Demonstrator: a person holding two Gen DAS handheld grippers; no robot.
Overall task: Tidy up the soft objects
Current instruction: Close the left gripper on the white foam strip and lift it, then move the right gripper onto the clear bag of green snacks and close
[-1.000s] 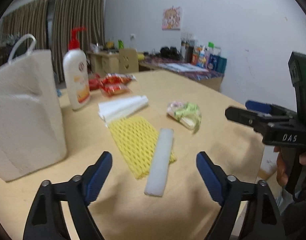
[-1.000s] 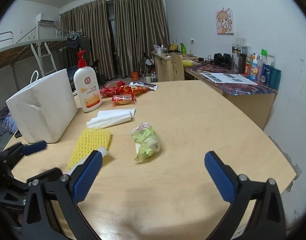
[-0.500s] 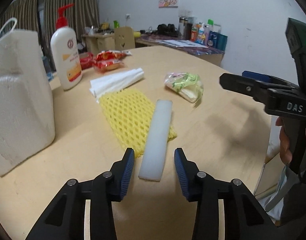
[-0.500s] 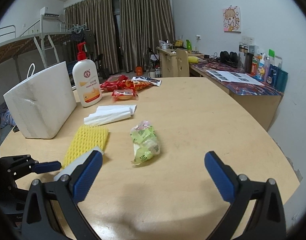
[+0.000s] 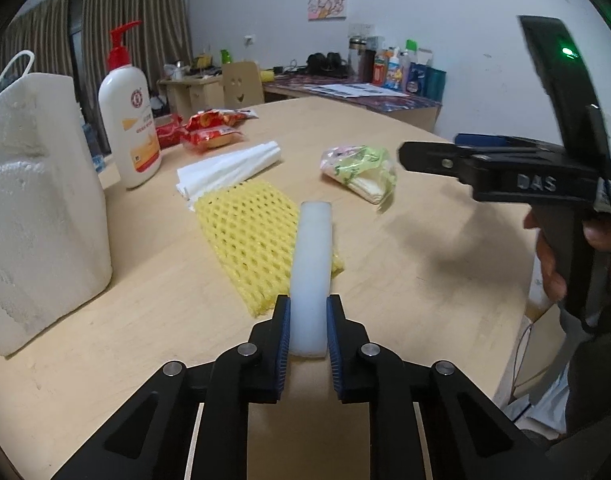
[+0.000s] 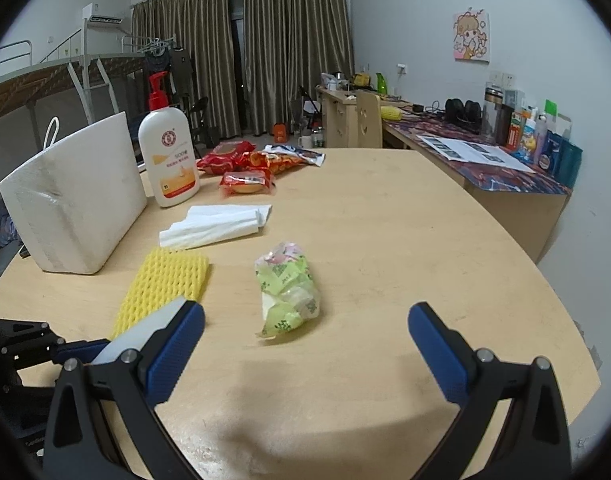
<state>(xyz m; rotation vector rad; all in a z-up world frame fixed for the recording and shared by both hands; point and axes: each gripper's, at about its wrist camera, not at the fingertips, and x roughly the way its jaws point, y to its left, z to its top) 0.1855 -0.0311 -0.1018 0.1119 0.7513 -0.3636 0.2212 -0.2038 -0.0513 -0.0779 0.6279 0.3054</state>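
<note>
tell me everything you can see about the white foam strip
The white foam strip is a long, flat, translucent-white bar with rounded corners, apparently soft foam. It lies along the table, its far half resting on the yellow foam net. The left tool is shut on its near end, blue pads pressing both long edges.

Foam strip [image 5: 311, 264] near end pinched btwn left gripper [image 5: 308, 338] pads, so that bit is hidden. Yellow mesh [image 5: 251, 240] partly under strip. In right wrist view, strip mostly blocked by right gripper [image 6: 305, 350] finger. Pump bottle [image 5: 128, 114] label txt too small to read. White bag [image 5: 37, 208] cut by frame edge.
</note>
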